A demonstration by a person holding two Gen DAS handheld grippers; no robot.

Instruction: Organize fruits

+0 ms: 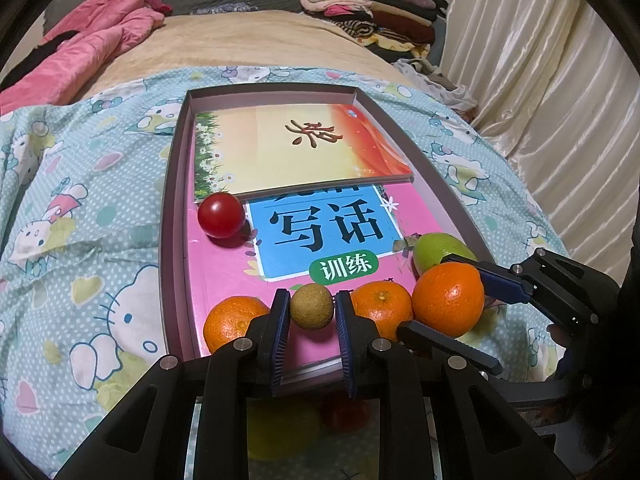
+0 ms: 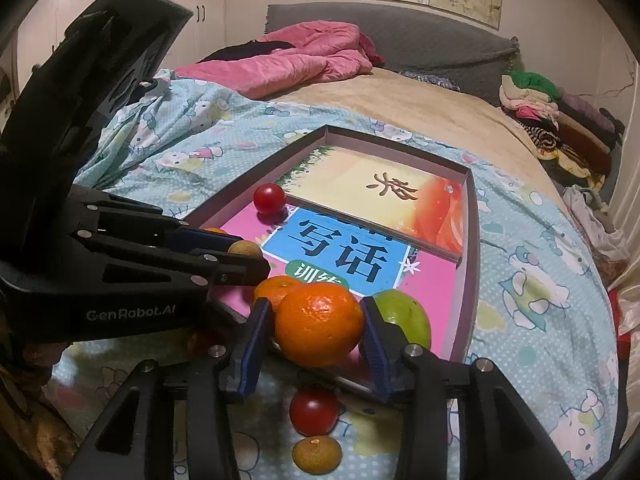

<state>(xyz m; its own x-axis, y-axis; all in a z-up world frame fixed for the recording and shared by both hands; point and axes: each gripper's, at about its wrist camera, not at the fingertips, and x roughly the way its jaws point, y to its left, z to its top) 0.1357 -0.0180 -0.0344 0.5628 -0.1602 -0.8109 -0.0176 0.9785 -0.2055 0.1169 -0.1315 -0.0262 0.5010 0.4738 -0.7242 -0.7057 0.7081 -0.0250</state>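
Two grippers worked tray (image 1: 172,184) near edge. Left gripper (image 1: 313,314) jaws straddled brown fruit (image 1: 311,306), small gaps remaining. Right gripper (image 2: 318,322) jaws flanked large orange (image 2: 320,326); contact unclear. Advised: squeeze gently, lift straight, avoid neighbouring fruit.

Glossy books (image 1: 344,240), cloth quilt (image 1: 80,208), perhaps cardboard tray (image 1: 172,208)

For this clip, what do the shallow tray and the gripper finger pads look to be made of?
Tray: probably cardboard, matte pinkish-grey, judging by its thin, straight folded walls and sharp corners. Pads on the left gripper fingers: likely blue rubber or soft plastic, with fine ribbing on the inner faces; the frame is matte black plastic.
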